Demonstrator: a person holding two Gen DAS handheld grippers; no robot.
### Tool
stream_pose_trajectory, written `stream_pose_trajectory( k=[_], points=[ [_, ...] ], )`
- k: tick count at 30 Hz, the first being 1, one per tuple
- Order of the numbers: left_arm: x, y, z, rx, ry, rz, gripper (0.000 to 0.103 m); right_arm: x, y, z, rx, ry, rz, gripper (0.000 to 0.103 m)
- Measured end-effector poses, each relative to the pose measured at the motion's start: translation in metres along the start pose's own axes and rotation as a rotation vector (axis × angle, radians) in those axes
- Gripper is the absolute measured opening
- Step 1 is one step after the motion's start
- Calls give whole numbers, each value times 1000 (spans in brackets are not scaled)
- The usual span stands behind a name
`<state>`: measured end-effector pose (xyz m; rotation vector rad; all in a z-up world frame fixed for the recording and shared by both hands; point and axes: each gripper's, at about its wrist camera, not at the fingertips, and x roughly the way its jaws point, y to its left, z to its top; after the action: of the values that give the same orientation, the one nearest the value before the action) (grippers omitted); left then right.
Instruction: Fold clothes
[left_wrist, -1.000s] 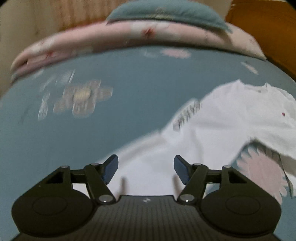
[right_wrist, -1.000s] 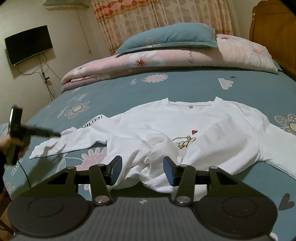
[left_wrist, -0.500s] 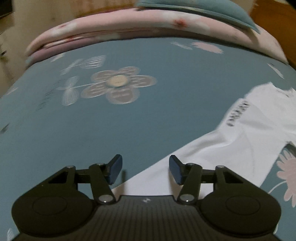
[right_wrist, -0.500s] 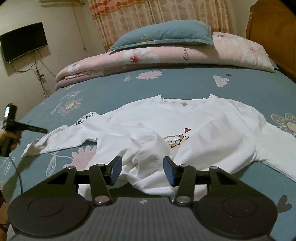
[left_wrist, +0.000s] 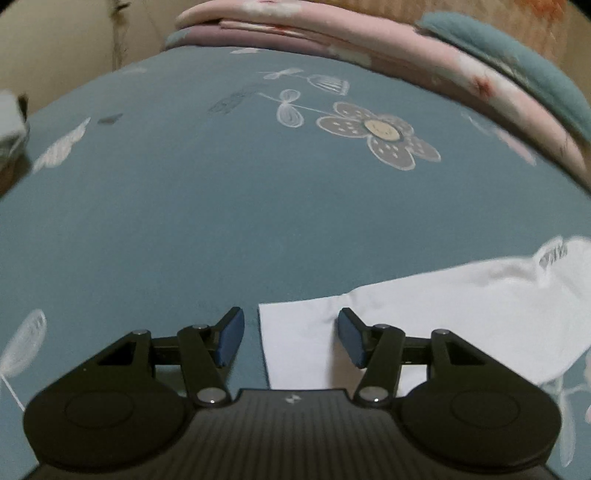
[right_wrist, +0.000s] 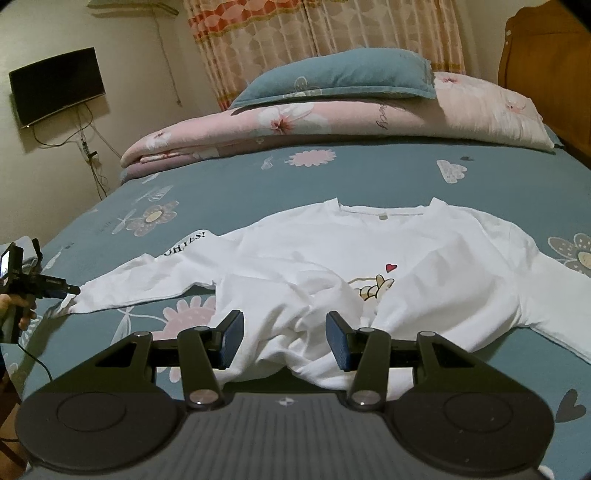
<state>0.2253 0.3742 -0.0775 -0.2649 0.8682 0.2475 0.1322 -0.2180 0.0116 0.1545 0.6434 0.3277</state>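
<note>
Left gripper (left_wrist: 288, 341) hangs over the cuff end of the shirt's sleeve (left_wrist: 443, 317), its jaws standing partly apart with nothing pinched. The sleeve's straight edge lies in the gap between the blue pads (left_wrist: 231, 341), with one pad over the white cloth and the other over bare bedsheet (left_wrist: 184, 221). From the right wrist view, this same gripper (right_wrist: 72, 290) shows at the far left, held in a hand (right_wrist: 18, 310), its tips right at the sleeve's end (whether they touch the cloth cannot be told).

Right gripper (right_wrist: 282, 341) is also partly open and holds nothing. It hovers above the bunched lower hem of the shirt (right_wrist: 369, 266), and the crumpled cloth shows through the gap between its pads.

The shirt lies spread face up on the bed, collar toward the quilt (right_wrist: 295, 125), with a small heart and cartoon print on its chest. One sleeve bears black lettering and stretches out to the left; the other runs off to the right. Its lower half is wrinkled and heaped up. A pillow (right_wrist: 332, 77) rests on top of the quilt.
</note>
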Motion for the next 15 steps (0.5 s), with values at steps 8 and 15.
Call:
stream_pose_trajectory(
  k=[8,15],
  points=[
    [-8,-29,-3,68,26,35,19,-3,11,2,-22,-3,6,54],
    [-37,-29,-10,44,2,85,14,-9,7,3,-5,-15,-17,54]
  ],
)
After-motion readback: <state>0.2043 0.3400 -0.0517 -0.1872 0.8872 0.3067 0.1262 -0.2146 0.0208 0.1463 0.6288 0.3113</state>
